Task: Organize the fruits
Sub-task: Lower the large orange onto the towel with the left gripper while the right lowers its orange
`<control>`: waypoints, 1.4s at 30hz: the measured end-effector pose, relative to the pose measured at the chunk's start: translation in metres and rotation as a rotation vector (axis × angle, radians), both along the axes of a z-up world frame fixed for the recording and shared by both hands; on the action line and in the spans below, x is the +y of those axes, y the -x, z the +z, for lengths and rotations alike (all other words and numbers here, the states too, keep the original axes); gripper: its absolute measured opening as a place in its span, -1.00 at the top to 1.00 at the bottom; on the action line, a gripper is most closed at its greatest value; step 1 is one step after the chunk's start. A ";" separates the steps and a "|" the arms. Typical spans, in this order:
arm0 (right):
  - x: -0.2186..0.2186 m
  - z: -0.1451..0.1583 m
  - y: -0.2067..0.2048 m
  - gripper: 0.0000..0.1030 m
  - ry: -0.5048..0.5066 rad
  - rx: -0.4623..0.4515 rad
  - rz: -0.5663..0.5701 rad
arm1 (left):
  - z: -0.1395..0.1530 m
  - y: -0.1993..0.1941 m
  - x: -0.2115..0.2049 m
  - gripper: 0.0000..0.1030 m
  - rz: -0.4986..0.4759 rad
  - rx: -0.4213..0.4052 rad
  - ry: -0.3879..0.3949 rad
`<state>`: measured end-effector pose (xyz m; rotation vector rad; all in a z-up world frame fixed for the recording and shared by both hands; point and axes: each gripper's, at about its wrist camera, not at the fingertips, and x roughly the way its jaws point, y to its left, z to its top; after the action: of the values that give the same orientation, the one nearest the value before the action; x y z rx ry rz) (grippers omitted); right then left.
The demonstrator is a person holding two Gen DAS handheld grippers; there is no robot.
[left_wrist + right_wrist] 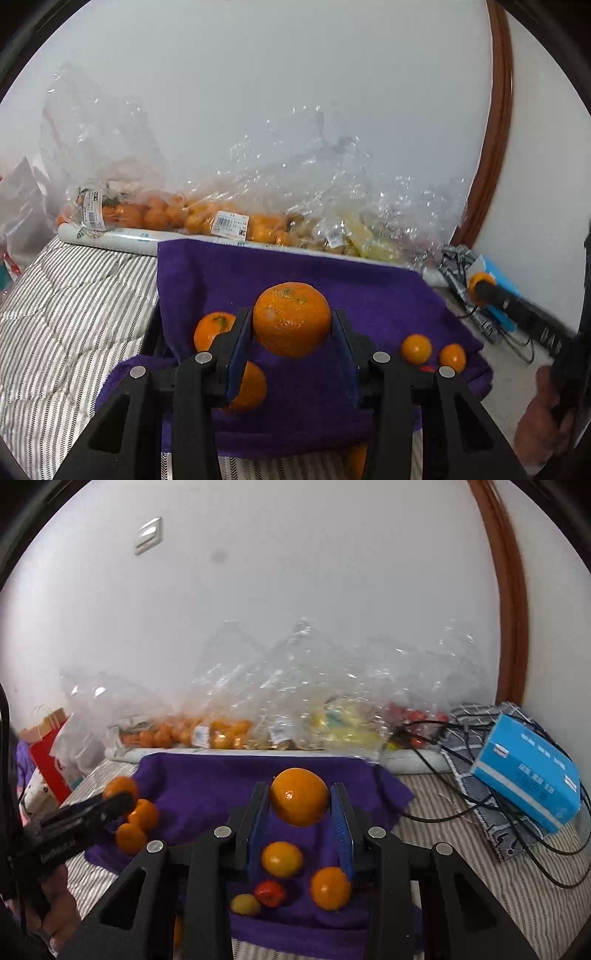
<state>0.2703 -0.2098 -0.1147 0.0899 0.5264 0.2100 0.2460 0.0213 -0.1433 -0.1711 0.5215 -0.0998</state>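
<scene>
Fruit fills both tongs: left gripper clenches a mandarin, right gripper an orange, lifted clear of the towel below, presumably for sorting.

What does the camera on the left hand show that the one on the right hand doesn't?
Only the left view shows the speckled orange up close, squeezed in the left gripper, and a barcode label on a bag. Only the right view shows the blue box, the wall switch, a small red fruit beside a yellow one, and the smooth orange clamped by the right gripper. Both show the purple towel, the striped bedding and clear fruit bags along the wall.
</scene>
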 end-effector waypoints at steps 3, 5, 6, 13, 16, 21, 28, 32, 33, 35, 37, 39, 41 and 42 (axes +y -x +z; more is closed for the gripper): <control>-0.012 -0.002 -0.003 0.35 -0.037 0.005 -0.026 | -0.005 -0.002 -0.004 0.21 -0.006 0.013 -0.003; -0.017 -0.003 -0.006 0.35 -0.048 0.014 -0.042 | -0.007 -0.003 -0.007 0.21 -0.027 0.024 -0.003; -0.019 -0.004 -0.007 0.35 -0.050 0.018 -0.048 | -0.007 -0.003 -0.008 0.21 -0.028 0.024 -0.010; -0.026 -0.013 -0.013 0.34 -0.090 0.056 -0.058 | -0.007 -0.005 -0.003 0.21 -0.016 0.023 0.010; -0.023 -0.016 -0.014 0.34 -0.084 0.068 -0.052 | -0.008 -0.006 -0.001 0.21 -0.009 0.029 0.018; -0.014 -0.024 -0.017 0.34 -0.066 0.092 -0.028 | -0.008 -0.007 -0.003 0.21 -0.007 0.030 0.016; -0.001 -0.036 -0.020 0.34 -0.032 0.130 -0.001 | -0.008 -0.006 -0.004 0.21 -0.010 0.031 0.015; 0.005 -0.041 -0.022 0.34 0.002 0.145 0.003 | -0.008 -0.006 -0.004 0.21 -0.008 0.038 0.020; 0.005 -0.041 -0.022 0.34 0.006 0.145 0.002 | -0.008 -0.006 -0.004 0.21 -0.010 0.040 0.021; 0.007 -0.043 -0.022 0.34 0.014 0.152 0.002 | -0.009 -0.007 -0.004 0.21 -0.011 0.045 0.019; 0.007 -0.045 -0.024 0.34 0.020 0.163 0.001 | -0.009 -0.008 -0.005 0.21 -0.013 0.051 0.016; 0.008 -0.048 -0.026 0.34 0.027 0.181 -0.002 | -0.011 -0.009 -0.005 0.21 -0.015 0.056 0.012; 0.009 -0.050 -0.027 0.34 0.032 0.198 -0.002 | -0.011 -0.011 -0.005 0.21 -0.019 0.063 0.010; 0.009 -0.051 -0.028 0.34 0.034 0.202 -0.001 | -0.012 -0.012 -0.005 0.21 -0.020 0.065 0.008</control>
<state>0.2982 -0.2003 -0.1656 0.0787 0.7306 0.1920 0.2579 0.0162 -0.1552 -0.1778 0.5881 -0.1161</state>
